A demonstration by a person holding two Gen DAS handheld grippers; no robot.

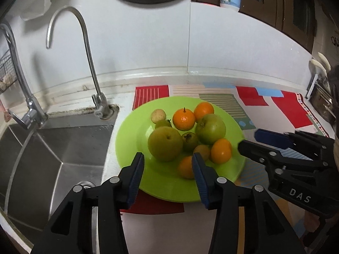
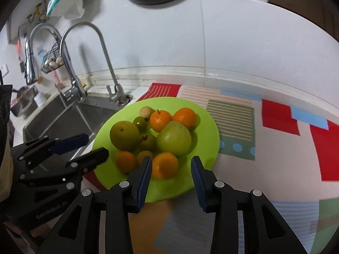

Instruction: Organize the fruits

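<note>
Your left gripper (image 1: 168, 169) and your right gripper (image 2: 171, 170) both hang over the near edge of the green plate (image 1: 131, 131), claws apart, pinching nothing. The fruits (image 1: 186, 135) sit piled on that plate, on the bright mat (image 1: 281, 108) right of the sink (image 1: 53, 148).

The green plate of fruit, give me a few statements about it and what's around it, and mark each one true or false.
1. The green plate holds both orange and green fruits. True.
2. The left claw grips the big green fruit. False: its jaws stand open, holding nothing.
3. The sink lies left of the plate. True.
4. The right claw is clamped on an orange. False: it is open, pads not touching it.
5. The plate rests on a patterned mat. True.
</note>
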